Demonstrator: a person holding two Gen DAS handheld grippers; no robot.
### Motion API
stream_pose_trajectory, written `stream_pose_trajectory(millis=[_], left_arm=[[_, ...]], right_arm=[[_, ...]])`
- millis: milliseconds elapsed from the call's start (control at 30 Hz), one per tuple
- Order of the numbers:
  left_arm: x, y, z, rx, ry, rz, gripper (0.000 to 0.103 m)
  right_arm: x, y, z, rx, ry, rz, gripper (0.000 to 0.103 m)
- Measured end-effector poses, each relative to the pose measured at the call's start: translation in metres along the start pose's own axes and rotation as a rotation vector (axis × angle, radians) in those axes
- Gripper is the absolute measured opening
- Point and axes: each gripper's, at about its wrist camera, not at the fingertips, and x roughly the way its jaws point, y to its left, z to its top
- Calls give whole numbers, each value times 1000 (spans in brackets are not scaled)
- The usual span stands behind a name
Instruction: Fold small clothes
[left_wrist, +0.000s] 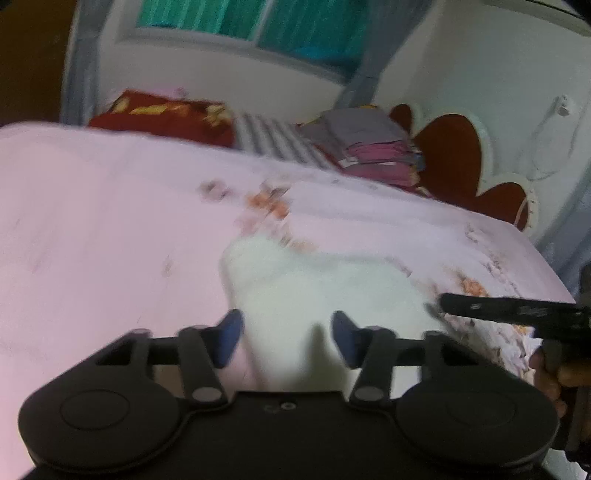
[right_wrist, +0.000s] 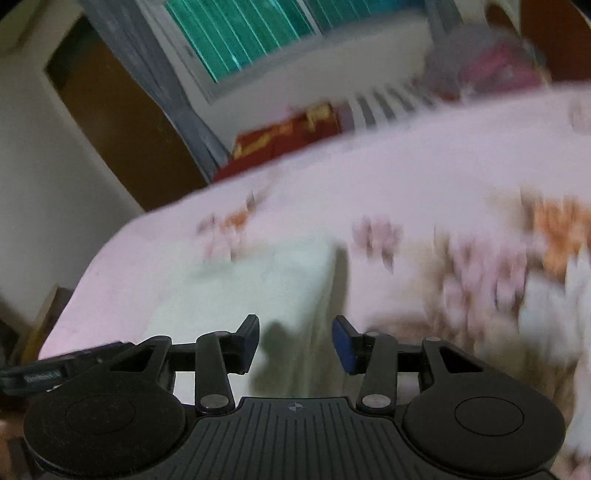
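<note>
White cloth (left_wrist: 325, 291), pink floral bedsheet (left_wrist: 110, 221)

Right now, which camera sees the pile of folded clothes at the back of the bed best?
The left wrist view. There the folded clothes stack shows grey and pink layers, only a little blurred, beside the striped cloth. In the right wrist view the stack is just a smeared grey and pink blob at the top right.

Pink floral bedsheet (left_wrist: 92, 221), red pillow (left_wrist: 162, 118), folded stack (left_wrist: 369, 147), window (left_wrist: 251, 22)
</note>
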Motion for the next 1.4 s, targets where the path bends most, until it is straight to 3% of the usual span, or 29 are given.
stream_pose_trajectory(millis=[67, 167, 267, 333, 433, 567, 633, 667, 767, 867, 1000, 1100, 1167, 1333, 1400], left_arm=[[16, -10, 15, 37, -9, 1, 47], [43, -16, 22, 43, 11, -48, 47], [70, -3, 6, 48, 99, -53, 46], [70, -7, 6, 57, 86, -42, 46], [61, -11, 5, 68, 77, -34, 46], [22, -10, -4, 73, 14, -82, 43], [10, -13, -10, 82, -2, -106, 41], [9, -14, -14, 81, 3, -115, 35], [25, -16, -26, 90, 55, -94, 35], [27, -19, -33, 92, 48, -75, 35], [4, -27, -42, 100, 21, -69, 35], [-9, -27, -56, 92, 2, -54, 35], [-17, -26, -65, 66, -11, -48, 35], [-47, -28, -89, 31, -25, 12, 35], [-59, -33, -102, 25, -23, 37, 35]], right_arm=[[16, 15, 12, -66, 3, 8, 9], [48, 33, 27, -158, 6, -5, 9], [84, 31, 28, -202, 56, -65, 10], [100, 21, 14, -249, 91, -141, 9], [110, 15, 13, -257, 98, -156, 7], [87, 18, 15, -226, 61, -163, 8], [55, 26, 11, -230, 16, -105, 8], [46, 31, 7, -248, 17, -75, 8], [37, 50, -14, -353, 43, -14, 8], [56, 55, -37, -469, 88, -103, 7], [49, 52, -34, -430, 60, -190, 8], [22, 63, -44, -453, 34, -97, 8], [19, 68, -58, -494, 84, -52, 8], [27, 53, -75, -501, 119, -250, 8], [10, 62, -80, -544, 72, -249, 8]])
